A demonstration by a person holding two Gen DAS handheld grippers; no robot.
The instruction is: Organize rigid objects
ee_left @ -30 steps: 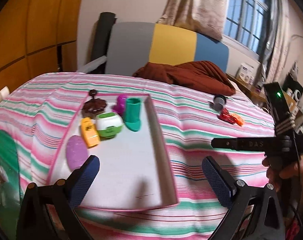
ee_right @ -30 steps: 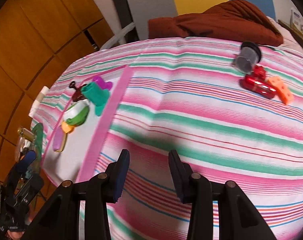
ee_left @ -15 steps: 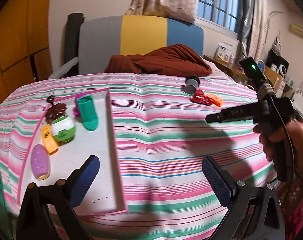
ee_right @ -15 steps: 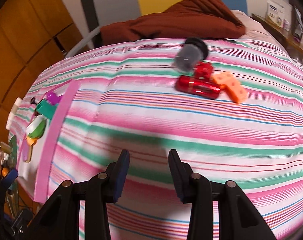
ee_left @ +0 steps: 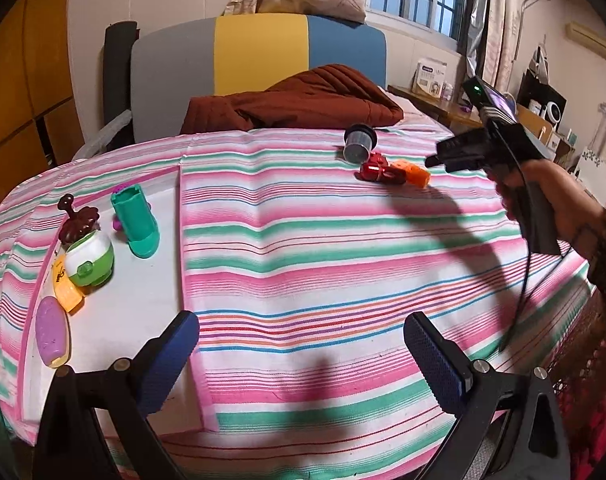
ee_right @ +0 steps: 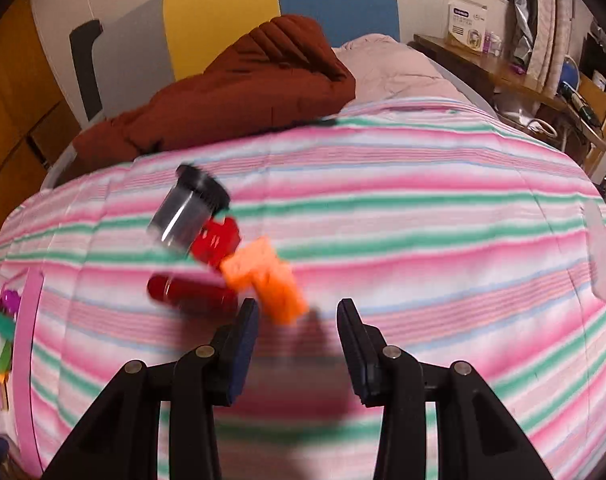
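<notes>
A white tray with pink rim (ee_left: 143, 300) lies on the striped bed at left. It holds a teal boot (ee_left: 137, 220), a green-white pot (ee_left: 90, 264), a brown acorn toy (ee_left: 79, 226), an orange piece (ee_left: 65, 288) and a purple oval (ee_left: 51, 330). A grey cup with black rim (ee_right: 187, 210), a red brick (ee_right: 217, 242), a red car (ee_right: 191, 294) and an orange brick (ee_right: 269, 280) lie together on the bed. My right gripper (ee_right: 297, 332) is open, just in front of the orange brick. My left gripper (ee_left: 301, 352) is open and empty near the tray's front.
A brown quilt (ee_left: 299, 100) lies at the head of the bed against a grey, yellow and blue headboard (ee_left: 259, 52). A cluttered side table (ee_right: 515, 76) stands at the right. Wooden cabinets (ee_left: 23, 92) line the left.
My right gripper has moved forward and right, up close to the cup, car and bricks. My left gripper has swung right, so the tray sits further left in its view.
</notes>
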